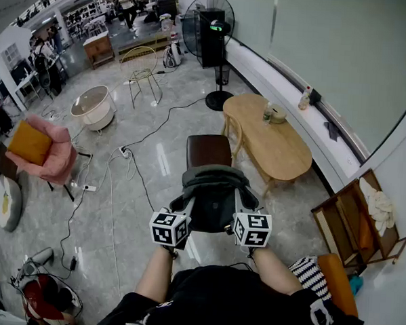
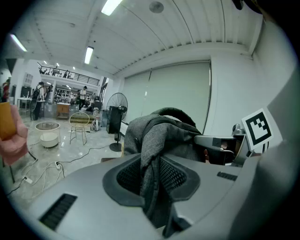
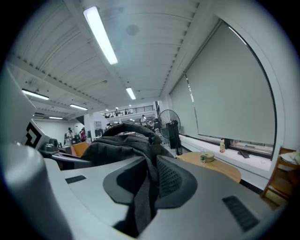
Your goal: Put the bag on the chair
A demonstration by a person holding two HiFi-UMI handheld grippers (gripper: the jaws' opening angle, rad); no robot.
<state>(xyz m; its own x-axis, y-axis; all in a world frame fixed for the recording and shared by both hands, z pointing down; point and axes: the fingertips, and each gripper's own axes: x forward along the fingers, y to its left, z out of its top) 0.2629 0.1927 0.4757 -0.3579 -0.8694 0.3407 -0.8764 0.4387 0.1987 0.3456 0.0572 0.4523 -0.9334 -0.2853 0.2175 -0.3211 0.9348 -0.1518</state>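
Brown chair [image 1: 208, 150] stood at frame centre | grey bag [image 1: 213, 193] hung just below it in the picture, off the seat | left hand-held gripper [image 2: 151, 176] and right hand-held gripper [image 3: 149, 180] each clamped on the bag's fabric

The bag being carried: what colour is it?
A dark grey fabric bag, clearest in the left gripper view.

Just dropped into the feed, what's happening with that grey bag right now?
A person holds the dark grey bag up with both handheld grippers. The left gripper is clamped on a fold of its fabric on one side, the right gripper on the other. The bag hangs between them on the near side of the brown chair, which stands by the wooden table. It does not look set down yet.
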